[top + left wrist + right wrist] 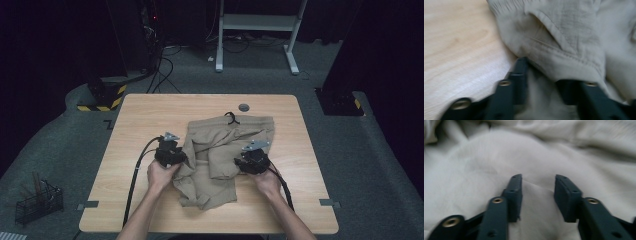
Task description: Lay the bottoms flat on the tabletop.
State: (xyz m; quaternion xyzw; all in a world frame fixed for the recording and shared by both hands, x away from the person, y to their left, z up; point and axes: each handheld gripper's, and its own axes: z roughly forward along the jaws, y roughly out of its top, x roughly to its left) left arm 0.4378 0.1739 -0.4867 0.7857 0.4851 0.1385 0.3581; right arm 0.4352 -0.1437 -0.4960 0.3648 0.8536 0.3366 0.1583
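Note:
A crumpled khaki garment (225, 150) lies on the middle of the wooden table (150, 115), with a black loop (231, 118) at its far edge. My left gripper (181, 161) sits at the garment's left edge. In the left gripper view its jaws (544, 82) stand apart, with a seamed fold of the cloth (564, 47) lying loose between them and draped over the right one. My right gripper (241, 163) rests at the garment's right side. Its open jaws (537, 192) hover over smooth cloth (499, 157) without pinching it.
A grey grommet (244, 107) is set in the table near its far edge. On the floor stand a black wire basket (37, 202) at the left, a white desk frame (257, 22) behind, and striped bases (102, 100). Bare wood surrounds the garment.

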